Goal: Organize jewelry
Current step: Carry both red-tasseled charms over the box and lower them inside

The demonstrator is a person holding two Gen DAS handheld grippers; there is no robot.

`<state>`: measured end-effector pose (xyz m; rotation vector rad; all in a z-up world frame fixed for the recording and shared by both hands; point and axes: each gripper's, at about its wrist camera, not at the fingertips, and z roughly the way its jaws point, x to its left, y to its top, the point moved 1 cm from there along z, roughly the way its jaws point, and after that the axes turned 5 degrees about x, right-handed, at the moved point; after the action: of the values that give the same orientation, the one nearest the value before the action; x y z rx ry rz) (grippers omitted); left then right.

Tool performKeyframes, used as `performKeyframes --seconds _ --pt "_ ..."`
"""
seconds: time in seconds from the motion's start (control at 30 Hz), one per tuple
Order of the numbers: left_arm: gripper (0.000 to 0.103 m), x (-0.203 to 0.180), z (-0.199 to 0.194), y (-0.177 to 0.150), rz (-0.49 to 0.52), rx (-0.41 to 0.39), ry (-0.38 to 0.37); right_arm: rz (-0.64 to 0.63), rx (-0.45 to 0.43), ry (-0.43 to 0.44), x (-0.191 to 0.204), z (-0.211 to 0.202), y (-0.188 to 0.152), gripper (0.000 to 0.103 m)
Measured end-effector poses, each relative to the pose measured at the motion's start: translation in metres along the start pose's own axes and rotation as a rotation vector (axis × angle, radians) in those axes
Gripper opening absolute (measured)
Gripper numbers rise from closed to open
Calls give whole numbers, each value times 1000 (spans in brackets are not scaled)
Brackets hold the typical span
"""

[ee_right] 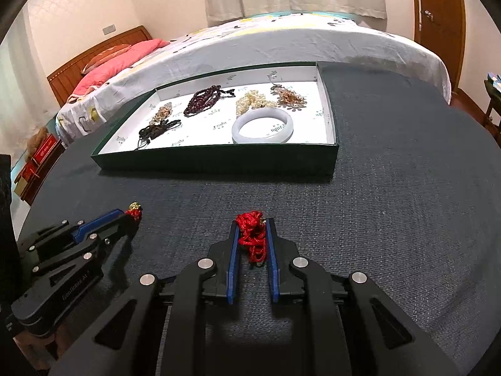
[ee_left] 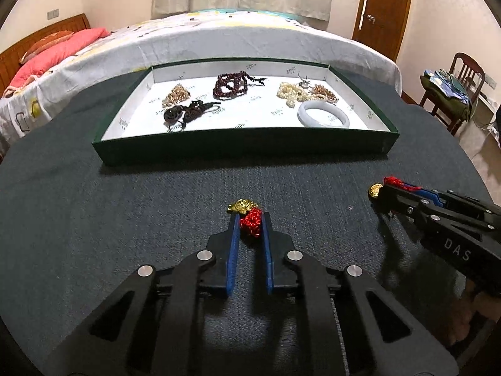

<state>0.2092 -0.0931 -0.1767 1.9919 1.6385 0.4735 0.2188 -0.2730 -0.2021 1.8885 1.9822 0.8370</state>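
Observation:
My left gripper (ee_left: 250, 219) is shut on a red knotted cord (ee_left: 251, 223) with a gold charm (ee_left: 240, 206) at its tip, low over the dark table mat. It also shows in the right wrist view (ee_right: 133, 214). My right gripper (ee_right: 253, 224) is shut on a second bundle of red cord (ee_right: 252, 235); in the left wrist view (ee_left: 386, 188) its gold charm (ee_left: 375, 190) hangs at the tip. Beyond both stands a green tray (ee_left: 244, 145) with a white lining, holding several beaded pieces and a white bangle (ee_left: 323, 114).
The tray (ee_right: 216, 158) holds dark red beads (ee_right: 202, 98), pearls (ee_right: 250, 101) and a black corded piece (ee_right: 153, 131). A bed (ee_right: 266, 47) lies behind the table. A wooden chair (ee_left: 454, 94) with clutter stands at the right, a door (ee_left: 385, 6) behind.

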Motion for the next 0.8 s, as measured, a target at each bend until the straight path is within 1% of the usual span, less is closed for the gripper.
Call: performKeyframes --seconds 0.13,0.4,0.6,0.8 --pt "13 5 -7 4 -5 -16 7 -6 -10 0 4 -3 1 17" --pt "13 12 -34 24 -4 -100 35 -29 -59 8 14 -17 15 17" --pt "13 16 -45 49 -6 -158 37 -71 -124 21 31 -28 42 17" --pt "13 21 -42 78 -6 -214 46 -112 -194 30 49 -27 79 17"
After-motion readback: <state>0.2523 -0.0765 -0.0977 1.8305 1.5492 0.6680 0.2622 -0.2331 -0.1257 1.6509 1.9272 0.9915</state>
